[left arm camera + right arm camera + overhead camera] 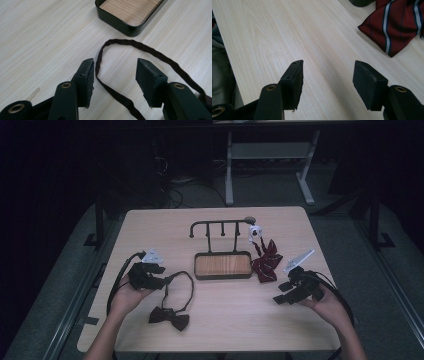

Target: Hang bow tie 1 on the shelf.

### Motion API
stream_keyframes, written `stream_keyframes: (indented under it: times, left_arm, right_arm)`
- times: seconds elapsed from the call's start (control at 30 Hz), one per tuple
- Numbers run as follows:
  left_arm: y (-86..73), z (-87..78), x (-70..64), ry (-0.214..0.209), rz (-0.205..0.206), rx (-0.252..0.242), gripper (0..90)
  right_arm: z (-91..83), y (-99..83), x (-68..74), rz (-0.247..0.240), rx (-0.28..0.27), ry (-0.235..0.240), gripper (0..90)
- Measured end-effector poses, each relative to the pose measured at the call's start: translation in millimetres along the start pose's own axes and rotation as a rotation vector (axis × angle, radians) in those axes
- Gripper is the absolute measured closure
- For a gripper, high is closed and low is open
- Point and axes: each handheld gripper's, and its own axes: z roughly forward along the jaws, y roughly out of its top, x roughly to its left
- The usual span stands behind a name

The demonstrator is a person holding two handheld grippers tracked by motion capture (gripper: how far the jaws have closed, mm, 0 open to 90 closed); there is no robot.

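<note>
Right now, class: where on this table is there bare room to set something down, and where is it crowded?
Bare: the table's far-left corner, and the near edge between the dark bow tie and right tool. Crowded: around the tray, hook stand and striped bow tie.

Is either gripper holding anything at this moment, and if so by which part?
Nothing is held. The left gripper is open, its jaws on either side of the dark brown bow tie's thin fabric strap, not closed on it. The right gripper is open over bare table.
</note>
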Motion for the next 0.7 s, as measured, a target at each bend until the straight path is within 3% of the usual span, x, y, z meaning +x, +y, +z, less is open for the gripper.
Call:
stream_keyframes:
  times: [0.27,0.7]
  left_arm:
    - [10.4,16.8,5.7,-0.019,0.022,0.077,65.1]
    - [12.2,33.5,15.0,-0.012,0.013,0.159,67.3]
  right_arm:
    - [-2.1,-0.3,0.0,-0.002,-0.005,-0.004,40.3]
    - [-4.6,0.8,0.8,-0.008,-0.012,-0.011,40.2]
